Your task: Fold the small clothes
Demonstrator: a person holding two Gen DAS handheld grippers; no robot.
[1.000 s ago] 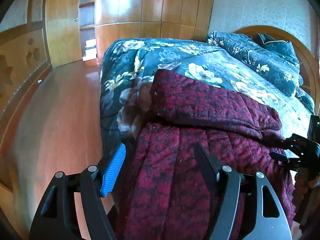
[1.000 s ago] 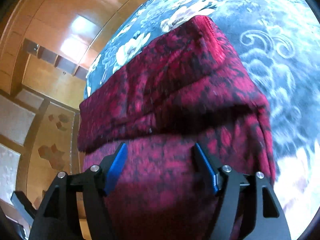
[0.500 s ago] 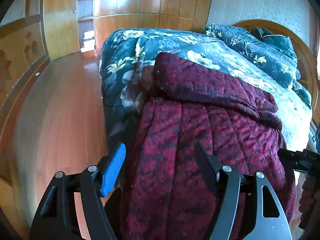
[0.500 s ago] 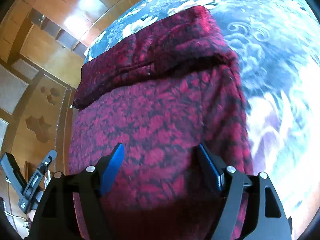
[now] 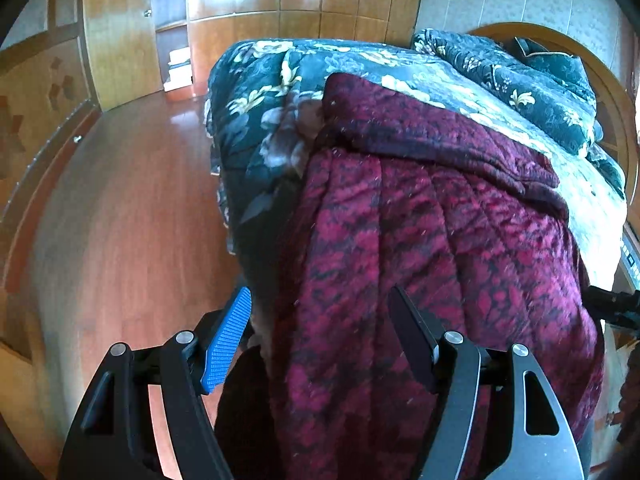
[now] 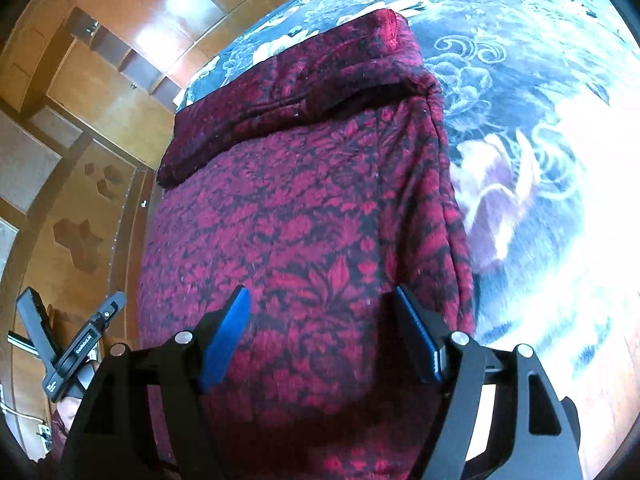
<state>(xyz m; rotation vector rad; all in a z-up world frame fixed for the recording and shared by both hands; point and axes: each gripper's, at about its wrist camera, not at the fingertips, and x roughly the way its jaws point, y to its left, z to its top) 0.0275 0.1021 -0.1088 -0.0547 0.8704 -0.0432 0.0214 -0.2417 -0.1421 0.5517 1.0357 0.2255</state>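
A dark red garment with a black flower pattern (image 5: 432, 240) lies on the bed and hangs over its near edge. Its far part is folded into a thick band. It also fills the right wrist view (image 6: 312, 216). My left gripper (image 5: 320, 340) is open above the garment's hanging left side, its blue pad (image 5: 228, 340) beyond the cloth's edge. My right gripper (image 6: 322, 340) is open above the garment's near right part. Neither holds cloth. Part of the left gripper (image 6: 76, 352) shows in the right wrist view.
The bed has a dark teal floral quilt (image 5: 288, 80) and a rolled quilt (image 5: 520, 84) by the wooden headboard (image 5: 616, 128). A polished wooden floor (image 5: 132, 208) lies left of the bed. Wooden wardrobes (image 5: 248, 8) line the far wall.
Both grippers have pulled back toward the near edge of the bed. More of the garment's hanging part now shows. Both stayed open.
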